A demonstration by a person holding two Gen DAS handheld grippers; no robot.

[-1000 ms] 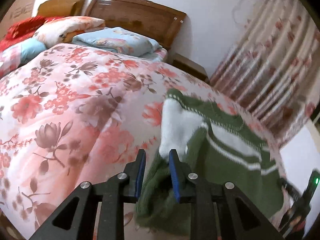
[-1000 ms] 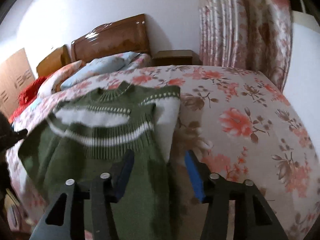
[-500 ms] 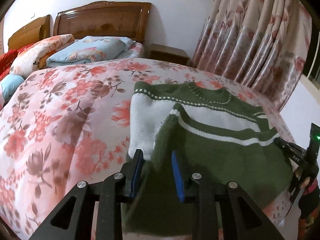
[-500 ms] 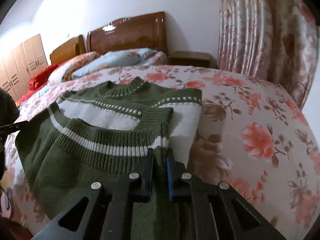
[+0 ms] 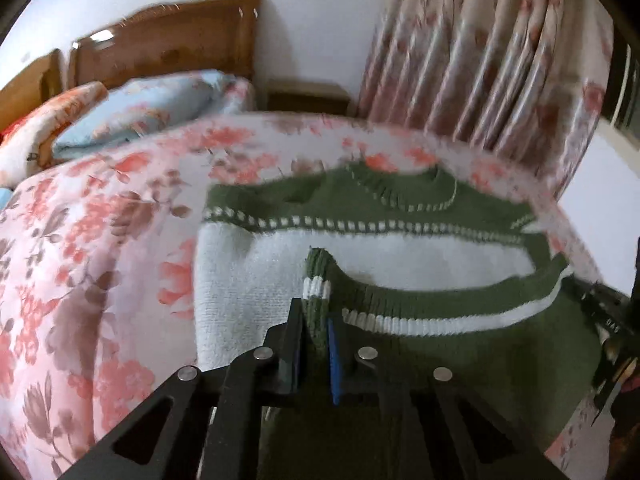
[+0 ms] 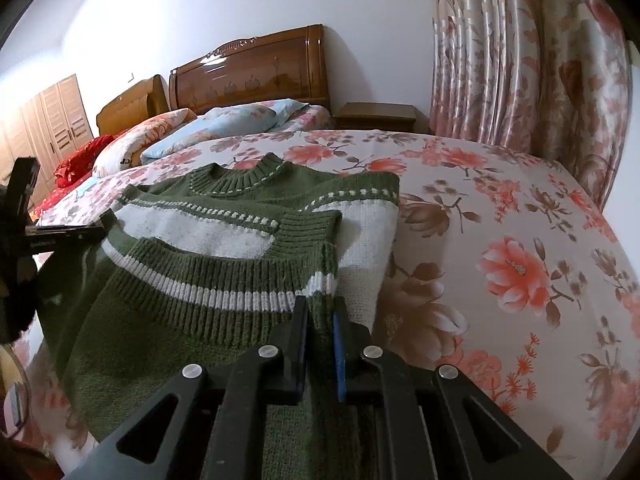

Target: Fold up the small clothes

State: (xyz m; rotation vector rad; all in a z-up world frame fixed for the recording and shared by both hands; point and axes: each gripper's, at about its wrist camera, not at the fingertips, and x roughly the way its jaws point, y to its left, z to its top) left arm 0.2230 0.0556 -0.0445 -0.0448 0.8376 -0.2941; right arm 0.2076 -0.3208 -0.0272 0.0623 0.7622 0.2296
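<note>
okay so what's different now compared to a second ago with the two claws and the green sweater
The right claw, wide open a second ago, has shut on the green sweater at its ribbed hem corner. The left claw, loosely around the fabric before, has shut on the opposite hem corner. The hem has been carried up toward the collar, covering more of the white band. The floral quilt is unchanged.

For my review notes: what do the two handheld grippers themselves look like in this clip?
Both look alike. The left gripper and right gripper have matte black angular bodies with triangular cut-outs, round silver screw heads along the linkages, and flat fingers; one pad is bright blue, the other dark. From the right wrist view, the left one's side carries small white lettering, unreadable. No cables or sleeves show.
</note>
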